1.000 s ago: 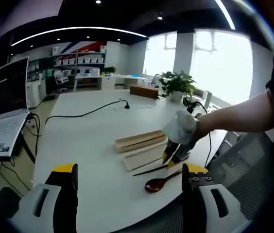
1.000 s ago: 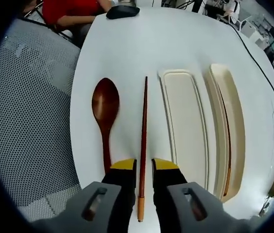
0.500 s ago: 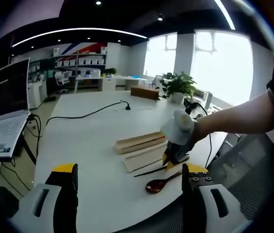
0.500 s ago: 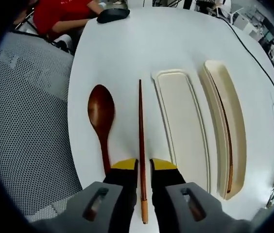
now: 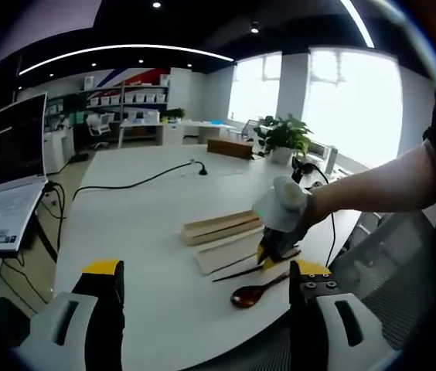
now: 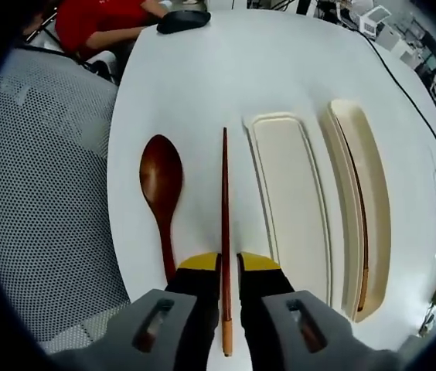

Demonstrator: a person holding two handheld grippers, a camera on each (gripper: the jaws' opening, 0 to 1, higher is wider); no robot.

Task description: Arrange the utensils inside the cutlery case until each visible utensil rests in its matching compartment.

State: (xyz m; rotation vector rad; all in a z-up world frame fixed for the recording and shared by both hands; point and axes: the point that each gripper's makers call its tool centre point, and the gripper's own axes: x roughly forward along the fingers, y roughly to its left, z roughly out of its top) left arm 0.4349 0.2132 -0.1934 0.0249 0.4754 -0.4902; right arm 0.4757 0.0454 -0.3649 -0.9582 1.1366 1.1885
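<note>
Right gripper view: right gripper (image 6: 223, 263) with fingers (image 6: 200, 267) pinched narrow on the handle end of a dark chopstick (image 6: 224, 209), which runs straight ahead over the white tabletop (image 6: 202, 85). Wooden spoon (image 6: 161, 185) just to its left, lying flat, bowl away. Case tray (image 6: 295, 209) on its right, a second chopstick (image 6: 362, 232) in the lid-like half (image 6: 369, 193) beyond. Left gripper view: left gripper (image 5: 202, 278) with fingers (image 5: 103, 272) wide apart, holding nothing, well back from the case (image 5: 222, 232).

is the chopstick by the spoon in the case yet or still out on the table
Out. The chopstick lies on the white table between the spoon and the open case, with the right tongs closed around its handle end.
</note>
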